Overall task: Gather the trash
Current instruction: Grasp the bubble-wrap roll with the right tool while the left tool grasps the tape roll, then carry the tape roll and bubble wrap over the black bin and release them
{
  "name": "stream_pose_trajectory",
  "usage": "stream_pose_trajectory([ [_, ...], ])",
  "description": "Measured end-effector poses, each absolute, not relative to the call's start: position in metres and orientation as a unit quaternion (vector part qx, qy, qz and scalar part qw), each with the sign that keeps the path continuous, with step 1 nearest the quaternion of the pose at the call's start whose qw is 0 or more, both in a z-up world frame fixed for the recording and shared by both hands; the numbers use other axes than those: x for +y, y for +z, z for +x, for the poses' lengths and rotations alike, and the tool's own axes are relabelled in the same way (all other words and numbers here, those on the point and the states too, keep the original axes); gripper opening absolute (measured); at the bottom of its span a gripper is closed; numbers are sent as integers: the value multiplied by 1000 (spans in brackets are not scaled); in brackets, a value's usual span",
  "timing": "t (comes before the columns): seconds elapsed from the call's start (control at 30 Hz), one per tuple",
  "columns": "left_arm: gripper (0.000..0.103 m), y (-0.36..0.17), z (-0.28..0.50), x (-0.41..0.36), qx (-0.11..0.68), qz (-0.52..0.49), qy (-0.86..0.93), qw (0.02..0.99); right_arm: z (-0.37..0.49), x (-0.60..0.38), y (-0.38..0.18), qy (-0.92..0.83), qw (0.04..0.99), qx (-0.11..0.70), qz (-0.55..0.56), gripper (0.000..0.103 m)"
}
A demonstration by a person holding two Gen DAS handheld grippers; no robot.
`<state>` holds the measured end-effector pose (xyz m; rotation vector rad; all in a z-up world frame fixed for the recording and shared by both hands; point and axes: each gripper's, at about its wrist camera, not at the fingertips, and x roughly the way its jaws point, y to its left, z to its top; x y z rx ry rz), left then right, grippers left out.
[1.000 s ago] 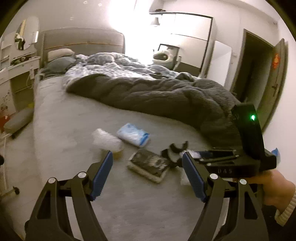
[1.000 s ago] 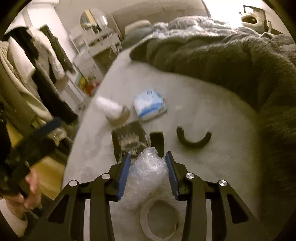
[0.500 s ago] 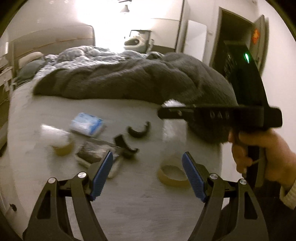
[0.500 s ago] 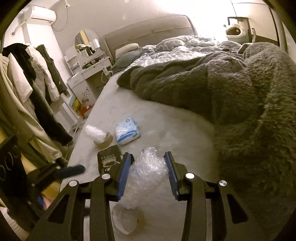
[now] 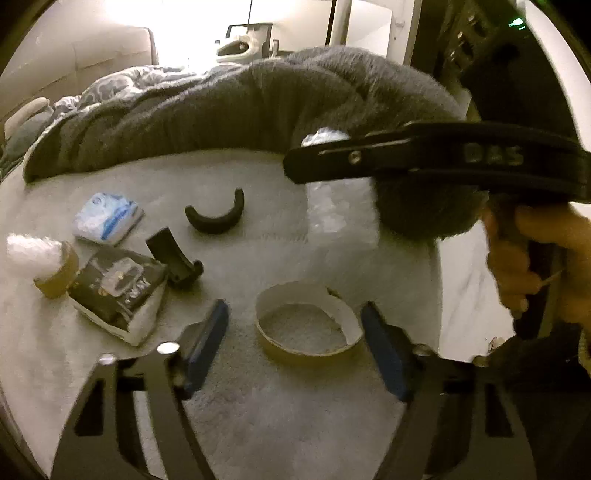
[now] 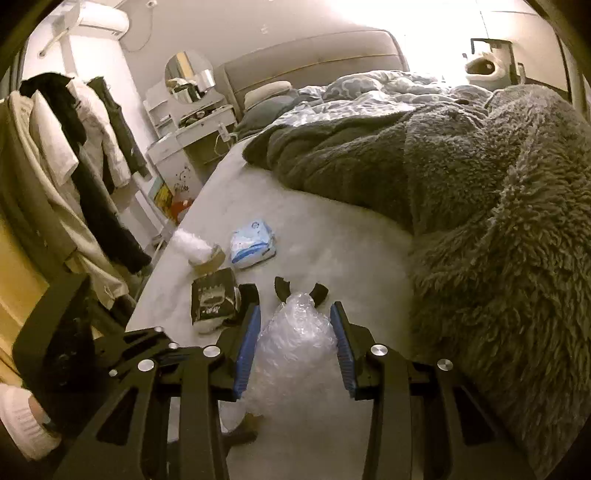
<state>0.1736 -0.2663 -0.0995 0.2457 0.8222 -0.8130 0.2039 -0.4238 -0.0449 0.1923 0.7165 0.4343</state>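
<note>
Now left tongs [image 5: 293, 350] angled down, closing around tape ring [image 5: 308, 323]; right tongs [image 6: 293, 347] level-ish, clamping bubble wrap [image 6: 295, 343]

A grey shaggy blanket [image 6: 498, 229] lies heaped over the bed [image 6: 325, 236], filling the side from twelve round to four o'clock. Behind it, at about twelve, a patterned blue-grey duvet [image 6: 369, 92] is rumpled up against a padded headboard [image 6: 314, 55], with two pillows [image 6: 266, 96] stacked at the eleven o'clock corner. Beside the bed at ten o'clock stands a white dressing table [image 6: 192, 122] with a round mirror [image 6: 188, 75] above it, its top cluttered. Clothes [image 6: 81, 147] in black, white and beige hang at nine o'clock. An air conditioner [image 6: 103, 20] sits high on the wall at eleven. Strong light washes out the far corner at one o'clock.
</note>
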Motion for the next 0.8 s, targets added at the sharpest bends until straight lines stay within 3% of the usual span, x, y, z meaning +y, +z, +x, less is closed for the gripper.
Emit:
stream_pose_trajectory([
  [0.27, 55, -95, 175, -260, 379, 107, -377, 838, 204, -420, -43, 213, 909, 346, 96, 40],
  [0.8, 56, -67, 198, -167, 364, 3, -283, 887, 221, -359, -37, 242, 900, 352, 83, 40],
])
